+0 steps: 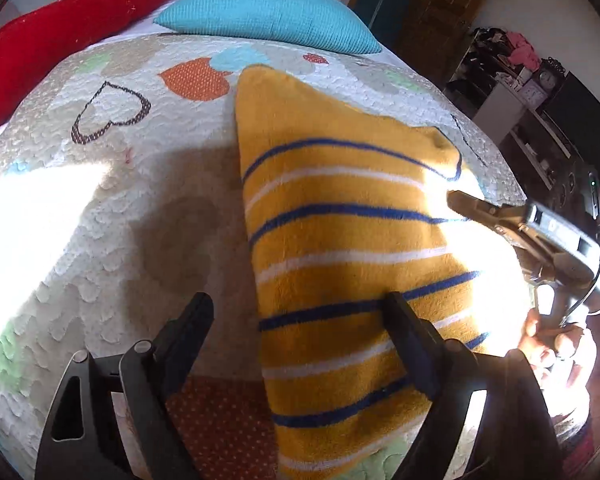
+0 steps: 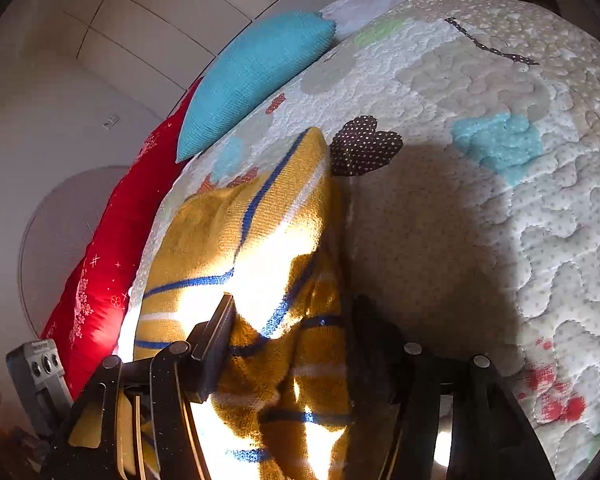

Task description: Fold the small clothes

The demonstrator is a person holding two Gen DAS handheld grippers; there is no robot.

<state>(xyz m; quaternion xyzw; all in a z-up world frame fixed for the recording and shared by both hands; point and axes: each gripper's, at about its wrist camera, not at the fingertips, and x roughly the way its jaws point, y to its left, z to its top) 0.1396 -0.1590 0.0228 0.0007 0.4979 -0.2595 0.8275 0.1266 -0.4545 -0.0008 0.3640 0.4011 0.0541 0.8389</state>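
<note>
A yellow knit garment (image 1: 340,248) with blue and white stripes lies on the quilted bedspread (image 1: 112,184), folded into a long shape. My left gripper (image 1: 300,312) is open above its near left edge, one finger (image 1: 404,332) over the cloth, the other (image 1: 192,320) over the quilt. My right gripper (image 1: 460,200) shows at the garment's right edge. In the right wrist view the garment (image 2: 260,240) bunches between the fingers of the right gripper (image 2: 296,320), which is closed on its edge.
A turquoise pillow (image 1: 268,12) and a red pillow (image 1: 60,36) lie at the head of the bed. Shelves with clutter (image 1: 512,80) and a dark door (image 1: 436,12) stand at the right. Strong sunlight falls on the quilt at left (image 1: 28,232).
</note>
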